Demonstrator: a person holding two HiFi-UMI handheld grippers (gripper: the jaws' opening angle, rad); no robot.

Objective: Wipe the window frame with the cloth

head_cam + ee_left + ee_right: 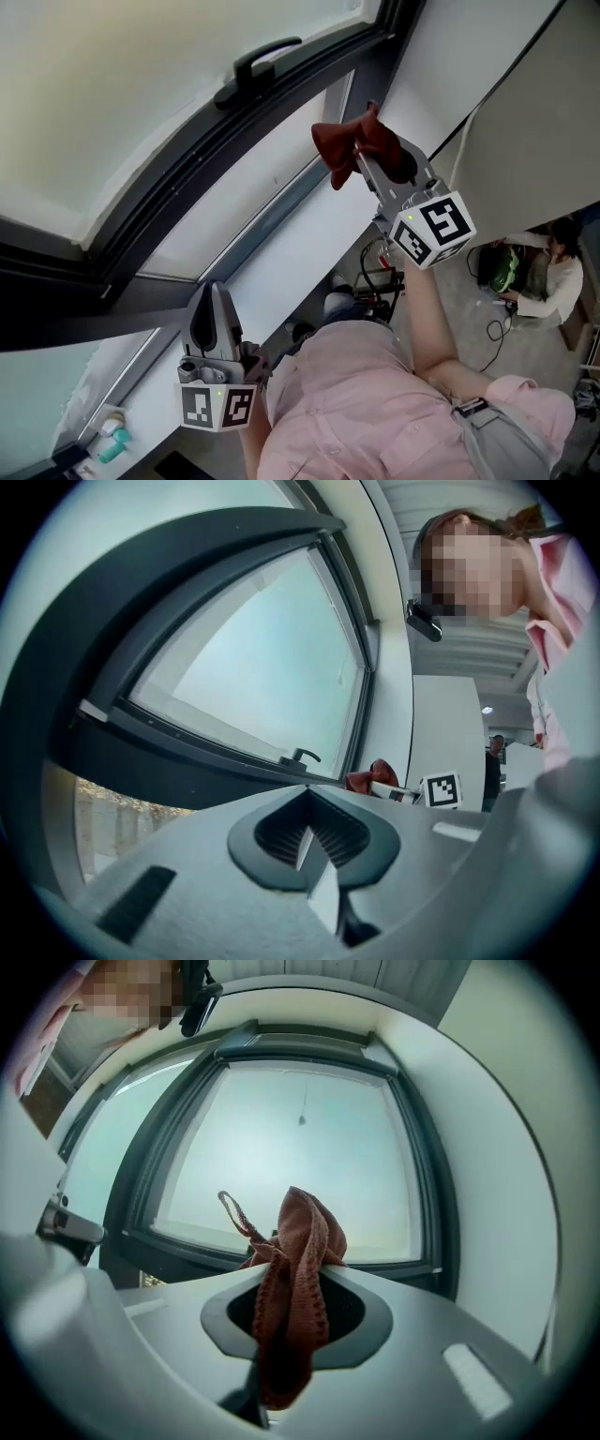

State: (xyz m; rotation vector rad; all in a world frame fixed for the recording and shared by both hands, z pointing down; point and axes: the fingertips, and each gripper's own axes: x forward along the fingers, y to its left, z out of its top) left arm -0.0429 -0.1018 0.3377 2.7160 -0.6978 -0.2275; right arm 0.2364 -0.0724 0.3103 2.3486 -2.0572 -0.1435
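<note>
The right claw [367, 155] is raised toward the upper part of the window, its jaws clamped on a bunched reddish-brown cloth [336, 141]. The cloth sits close to the dark window frame [187, 159] where it meets the white wall [441, 66]; whether it touches the frame cannot be told. In the right gripper view the cloth [302, 1241] sticks up out of the claw [286, 1321] with a loose loop at its left, and the pale glass [300, 1119] lies behind it. The left claw [210, 305] hangs lower, apart from the frame, its jaws pressed together on nothing [305, 841]. A black handle [258, 67] sits on the frame.
</note>
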